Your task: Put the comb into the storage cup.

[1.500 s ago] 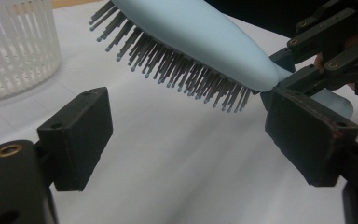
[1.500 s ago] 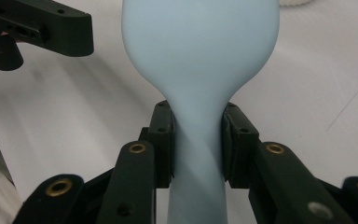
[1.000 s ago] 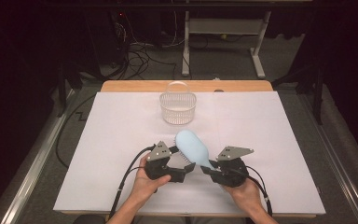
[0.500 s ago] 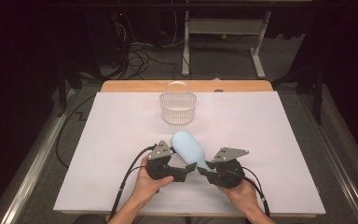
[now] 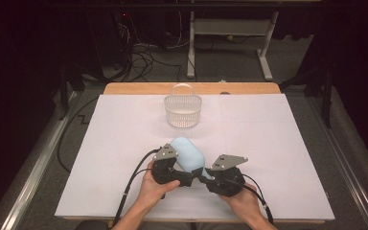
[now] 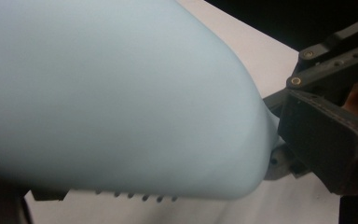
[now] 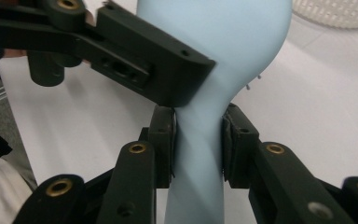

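Pale blue brush (image 5: pixel 188 152) held just above the white table cover (image 5: pixel 100 143), low in the high view at about 6 o'clock from the table's middle, broad head toward 11 o'clock and slim handle toward 5 o'clock. Right gripper (image 5: pixel 205 174) clamped on the handle: in the right gripper view, both black pads (image 7: pixel 163 135) pressed flat against the narrow blue neck (image 7: pixel 198 140), jaws narrow with the handle filling the gap between them. Left gripper (image 5: pixel 175 165) set against the head from the 9 o'clock side, one black jaw lying across the blue body in the right gripper view (image 7: pixel 140 65). In the left gripper view, broad blue back of the head (image 6: pixel 121 93) very close to the lens, a row of short bristles (image 6: pixel 140 197) along its lower edge, the right gripper's black jaw (image 6: pixel 326 135) at 3 o'clock. Left jaws themselves hidden behind the head there, so grip or mere contact: cannot tell. Clear mesh basket (image 5: pixel 183 110) upright at 12 o'clock from the brush, well apart from it, near the far edge of the cover. Hands (image 5: pixel 155 189) wrapped around both gripper bodies, cables (image 5: pixel 134 187) trailing toward 6 o'clock.
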Demonstrator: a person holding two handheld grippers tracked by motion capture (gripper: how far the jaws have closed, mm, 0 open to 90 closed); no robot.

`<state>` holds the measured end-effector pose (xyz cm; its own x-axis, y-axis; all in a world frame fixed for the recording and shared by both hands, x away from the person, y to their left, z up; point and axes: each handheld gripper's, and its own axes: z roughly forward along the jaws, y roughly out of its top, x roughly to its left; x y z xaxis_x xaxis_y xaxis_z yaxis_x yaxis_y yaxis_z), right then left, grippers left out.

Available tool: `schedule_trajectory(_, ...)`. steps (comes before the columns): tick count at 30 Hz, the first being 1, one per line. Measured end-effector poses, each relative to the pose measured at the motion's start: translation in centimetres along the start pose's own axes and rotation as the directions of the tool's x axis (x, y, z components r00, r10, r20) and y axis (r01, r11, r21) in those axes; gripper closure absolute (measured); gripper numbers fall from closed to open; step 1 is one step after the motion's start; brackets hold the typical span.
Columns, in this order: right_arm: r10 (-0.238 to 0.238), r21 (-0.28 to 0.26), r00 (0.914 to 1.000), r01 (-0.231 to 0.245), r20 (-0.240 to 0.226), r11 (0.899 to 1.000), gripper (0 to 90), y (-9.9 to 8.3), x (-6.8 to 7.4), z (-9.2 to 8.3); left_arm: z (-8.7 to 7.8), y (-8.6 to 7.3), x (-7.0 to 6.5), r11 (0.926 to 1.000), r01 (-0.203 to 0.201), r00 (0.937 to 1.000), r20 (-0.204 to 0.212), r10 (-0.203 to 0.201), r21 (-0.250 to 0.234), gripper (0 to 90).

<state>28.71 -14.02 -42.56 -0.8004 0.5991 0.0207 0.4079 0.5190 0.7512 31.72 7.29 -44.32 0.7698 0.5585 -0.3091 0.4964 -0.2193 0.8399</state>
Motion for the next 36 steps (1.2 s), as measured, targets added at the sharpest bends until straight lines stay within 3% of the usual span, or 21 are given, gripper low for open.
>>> schedule_trajectory(10, -0.008, 0.002, 1.0000, 0.008, -0.002, 1.000, 71.1, 0.1, 0.2, 0.4, -0.4, 0.1, 0.0, 0.9997, -0.014, 0.9999, -0.007, 0.014, -0.019, 10.3)
schedule_trajectory(17, -0.005, 0.016, 1.0000, 0.005, 0.005, 1.000, 71.4, 0.1, 0.0, 0.6, -0.9, 0.2, 0.0, 0.9992, -0.027, 0.9996, -0.002, 0.026, -0.031, 19.4)
schedule_trajectory(30, -0.018, -0.012, 0.9998, 0.018, -0.002, 1.000, 71.4, 0.9, 0.0, 0.4, -2.0, 0.5, 0.1, 0.9977, -0.015, 0.9998, 0.013, 0.015, -0.066, 24.1)
schedule_trajectory(36, -0.020, -0.017, 0.9998, 0.020, -0.008, 1.000, 71.4, 1.1, -0.1, 0.3, -2.3, 0.7, 0.3, 0.9968, 0.007, 0.9991, 0.043, -0.004, -0.079, 28.8)
